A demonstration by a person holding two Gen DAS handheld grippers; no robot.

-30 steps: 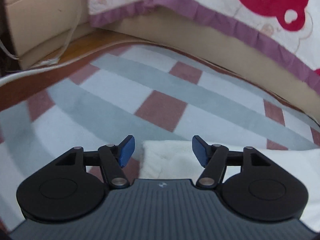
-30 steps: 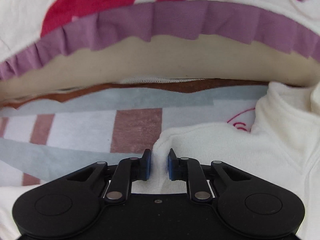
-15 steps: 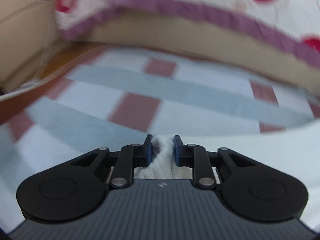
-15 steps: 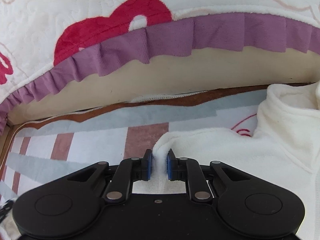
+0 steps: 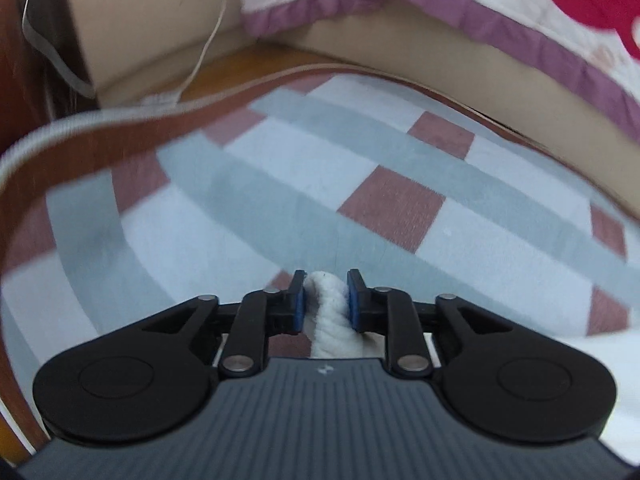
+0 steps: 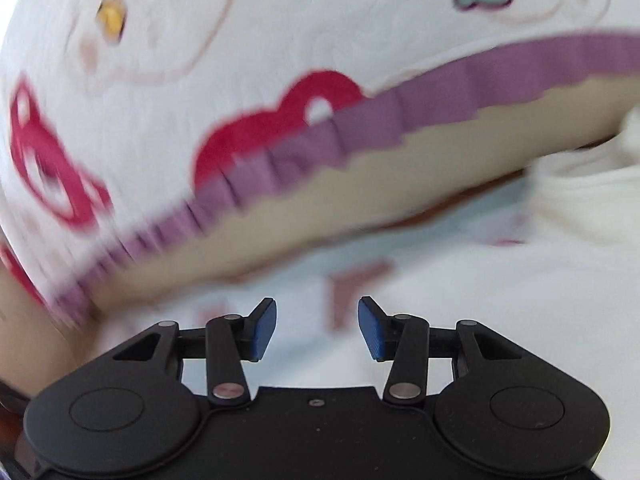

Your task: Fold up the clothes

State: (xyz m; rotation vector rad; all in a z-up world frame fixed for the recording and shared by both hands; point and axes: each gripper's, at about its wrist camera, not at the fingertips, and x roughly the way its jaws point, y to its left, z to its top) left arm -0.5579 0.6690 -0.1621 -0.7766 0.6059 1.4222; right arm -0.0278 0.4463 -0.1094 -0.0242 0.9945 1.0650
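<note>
A cream fleece garment [image 6: 520, 300] lies on the checked rug; the right wrist view shows it blurred, low and to the right. A bunched fold of that garment [image 5: 330, 320] stands between the blue pads of my left gripper [image 5: 326, 296]. The pads touch it on both sides while the jaws are opening a little. More of the garment [image 5: 600, 364] trails off at the lower right. My right gripper [image 6: 317, 328] hovers over the cloth with its jaws opening and nothing between them.
The rug [image 5: 280, 184] has grey, white and rust squares and a brown border. Behind it runs the beige side of a bed [image 5: 460, 80], draped with a white bedspread [image 6: 240, 60] with red figures and a purple frill. A beige box [image 5: 152, 20] and a thin cord [image 5: 208, 48] stand at the far left.
My left gripper went from open to closed on a fold of the garment, then eased slightly. My right gripper let go of the garment edge, opened wide and swung up toward the bedspread.
</note>
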